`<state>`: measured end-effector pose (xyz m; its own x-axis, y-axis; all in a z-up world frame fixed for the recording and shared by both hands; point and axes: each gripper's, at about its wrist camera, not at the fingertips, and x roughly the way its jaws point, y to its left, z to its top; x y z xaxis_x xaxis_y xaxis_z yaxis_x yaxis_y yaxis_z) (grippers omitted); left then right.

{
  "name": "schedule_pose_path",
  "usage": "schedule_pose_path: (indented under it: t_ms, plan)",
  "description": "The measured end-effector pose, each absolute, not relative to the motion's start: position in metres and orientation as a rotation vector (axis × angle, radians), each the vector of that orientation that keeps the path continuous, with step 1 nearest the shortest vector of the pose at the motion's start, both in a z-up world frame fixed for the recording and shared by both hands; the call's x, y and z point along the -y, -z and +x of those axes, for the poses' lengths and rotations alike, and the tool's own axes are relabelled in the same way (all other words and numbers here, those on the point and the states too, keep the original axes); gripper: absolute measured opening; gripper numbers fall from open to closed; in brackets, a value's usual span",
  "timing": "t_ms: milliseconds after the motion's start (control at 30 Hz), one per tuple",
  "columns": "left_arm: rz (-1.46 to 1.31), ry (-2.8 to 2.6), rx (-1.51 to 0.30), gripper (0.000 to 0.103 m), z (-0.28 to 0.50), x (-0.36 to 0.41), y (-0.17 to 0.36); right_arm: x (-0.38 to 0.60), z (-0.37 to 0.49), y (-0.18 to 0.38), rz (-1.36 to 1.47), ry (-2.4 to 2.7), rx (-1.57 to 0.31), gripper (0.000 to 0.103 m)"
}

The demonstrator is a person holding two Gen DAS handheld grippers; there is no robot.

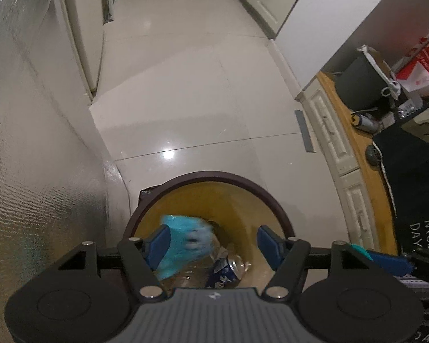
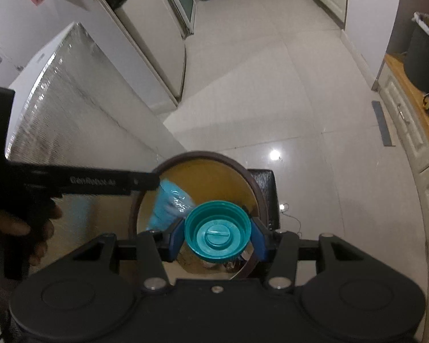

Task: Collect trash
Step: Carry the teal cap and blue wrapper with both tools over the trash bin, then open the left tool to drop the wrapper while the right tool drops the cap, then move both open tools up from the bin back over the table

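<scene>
Above the bin [image 1: 214, 180], left tongs [image 1: 214, 243] gape beside a blue wrapper [image 1: 180, 240]; right tongs [image 2: 218, 235] clamp a teal lid [image 2: 218, 233].

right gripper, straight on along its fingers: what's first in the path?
Beyond the teal lid clamped in the right gripper, probably the open mouth of the trash bin, then the trash at the bottom. Depth is unclear.
</scene>
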<state>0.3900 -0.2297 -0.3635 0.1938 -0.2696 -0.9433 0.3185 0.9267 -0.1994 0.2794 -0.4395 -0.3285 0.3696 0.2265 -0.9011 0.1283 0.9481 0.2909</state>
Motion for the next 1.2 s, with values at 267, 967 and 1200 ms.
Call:
schedule_pose_path:
  t_ms: [267,967,1200]
  plan:
    - [0.031,0.367,-1.352,0.083,0.385,0.218,0.380,0.423,0.291,0.366,0.363,-0.141,-1.250,0.050]
    - [0.046,0.307,-1.447,0.103,0.356,0.202,0.399,0.411,0.277,0.397,0.324,-0.195,-1.345,0.091]
    - [0.069,0.300,-1.452,0.103,0.346,0.199,0.391,0.420,0.273,0.388,0.320,-0.155,-1.324,0.103]
